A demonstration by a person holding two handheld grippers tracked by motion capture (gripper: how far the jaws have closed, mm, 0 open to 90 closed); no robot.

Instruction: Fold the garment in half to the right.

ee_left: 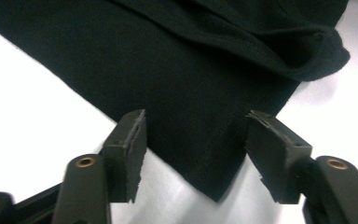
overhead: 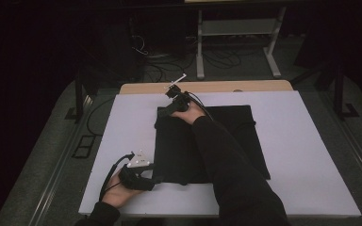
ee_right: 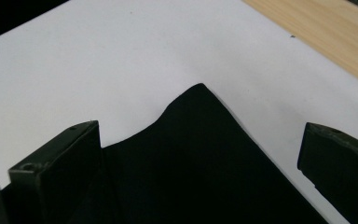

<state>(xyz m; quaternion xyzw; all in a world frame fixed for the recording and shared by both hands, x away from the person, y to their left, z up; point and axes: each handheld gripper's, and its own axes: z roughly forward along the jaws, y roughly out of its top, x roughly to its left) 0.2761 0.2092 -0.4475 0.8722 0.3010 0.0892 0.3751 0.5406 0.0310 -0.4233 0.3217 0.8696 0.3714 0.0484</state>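
A black garment lies folded flat on the white board. My left gripper is at its near left corner, and in the left gripper view that cloth corner lies between the open jaws of my left gripper without being pinched. My right gripper reaches across to the far left corner. There the pointed cloth corner lies on the board between the open jaws of my right gripper. A bunched fold lies farther along the garment.
A wooden table edge runs behind the white board. Beyond it on the floor stand a white metal frame and loose cables. Bare white board lies to the right of the garment.
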